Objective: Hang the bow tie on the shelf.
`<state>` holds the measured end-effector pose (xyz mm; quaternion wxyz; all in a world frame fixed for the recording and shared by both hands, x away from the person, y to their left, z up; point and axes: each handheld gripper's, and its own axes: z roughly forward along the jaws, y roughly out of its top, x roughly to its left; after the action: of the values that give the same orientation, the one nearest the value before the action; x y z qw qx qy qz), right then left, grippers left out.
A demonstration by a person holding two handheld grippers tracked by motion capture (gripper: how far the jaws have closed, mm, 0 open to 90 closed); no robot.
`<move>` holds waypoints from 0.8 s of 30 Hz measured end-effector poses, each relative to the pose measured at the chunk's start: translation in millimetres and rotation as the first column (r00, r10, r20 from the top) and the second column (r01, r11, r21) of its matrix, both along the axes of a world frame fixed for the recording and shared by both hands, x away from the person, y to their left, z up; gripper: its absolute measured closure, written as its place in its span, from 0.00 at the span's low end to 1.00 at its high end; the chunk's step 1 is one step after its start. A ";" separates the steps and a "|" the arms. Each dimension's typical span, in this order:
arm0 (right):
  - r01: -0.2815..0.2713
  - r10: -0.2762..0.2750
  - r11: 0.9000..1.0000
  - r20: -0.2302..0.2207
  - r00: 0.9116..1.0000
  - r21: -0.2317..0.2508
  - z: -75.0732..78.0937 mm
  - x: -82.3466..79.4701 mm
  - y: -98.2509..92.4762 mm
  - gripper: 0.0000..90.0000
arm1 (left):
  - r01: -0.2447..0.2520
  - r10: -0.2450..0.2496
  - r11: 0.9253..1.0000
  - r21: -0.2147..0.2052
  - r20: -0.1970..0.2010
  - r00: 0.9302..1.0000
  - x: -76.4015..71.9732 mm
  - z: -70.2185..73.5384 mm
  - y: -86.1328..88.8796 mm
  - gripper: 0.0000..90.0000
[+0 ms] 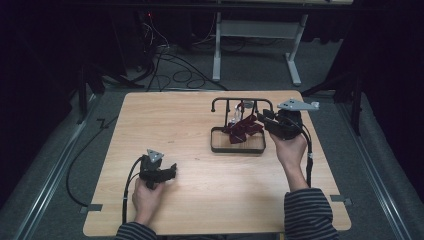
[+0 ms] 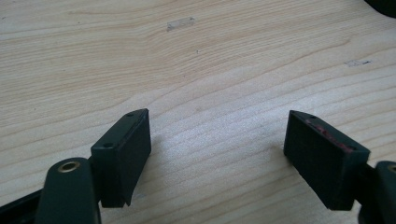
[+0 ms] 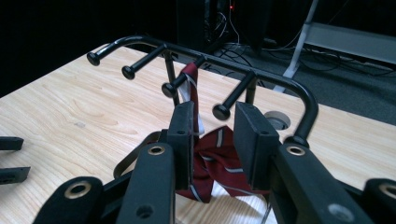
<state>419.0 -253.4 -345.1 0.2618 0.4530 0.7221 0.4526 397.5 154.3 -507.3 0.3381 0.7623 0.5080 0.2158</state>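
A black rack [image 1: 242, 100] with several knobbed pegs stands over a shallow tray [image 1: 237, 148] at the table's right centre. A dark red striped tie [image 1: 244, 129] hangs by a strip from one peg [image 3: 173, 87] and lies bunched in the tray [image 3: 219, 156]. My right gripper [image 1: 262, 119] is at the rack's right side. Its jaws [image 3: 212, 112] stand a little apart just in front of the pegs, the hanging strip beside the left jaw and the bunched tie below. My left gripper [image 1: 172, 170] rests open near the front left, over bare wood [image 2: 217, 121].
The wooden table [image 1: 200, 200] has a round cable hole [image 3: 276, 120] behind the rack. Beyond the far edge, a white desk frame [image 1: 255, 30] and loose cables [image 1: 175, 70] are on the floor. The left gripper's jaws [image 3: 11, 158] show at the right gripper view's left edge.
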 end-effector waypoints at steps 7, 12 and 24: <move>0.008 -0.008 1.000 -0.006 1.000 0.011 -5.5 -7.7 -9.4 0.77 | -0.001 0.001 1.000 0.000 0.001 1.000 -0.1 -0.1 -0.1 0.26; 0.016 -0.015 1.000 -0.009 1.000 0.022 -8.3 -12.0 -15.2 0.77 | 0.000 0.000 1.000 0.000 0.001 1.000 -0.2 -0.1 -0.2 0.26; 0.025 -0.025 0.999 -0.002 1.000 0.041 -14.3 -22.4 -24.2 0.77 | 0.004 -0.004 1.000 0.002 0.003 1.000 -0.3 -0.1 -0.2 0.26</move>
<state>396.6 -277.6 -359.4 0.2576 0.4675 0.7071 0.4638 397.1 154.2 -507.4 0.3383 0.7635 0.5056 0.2166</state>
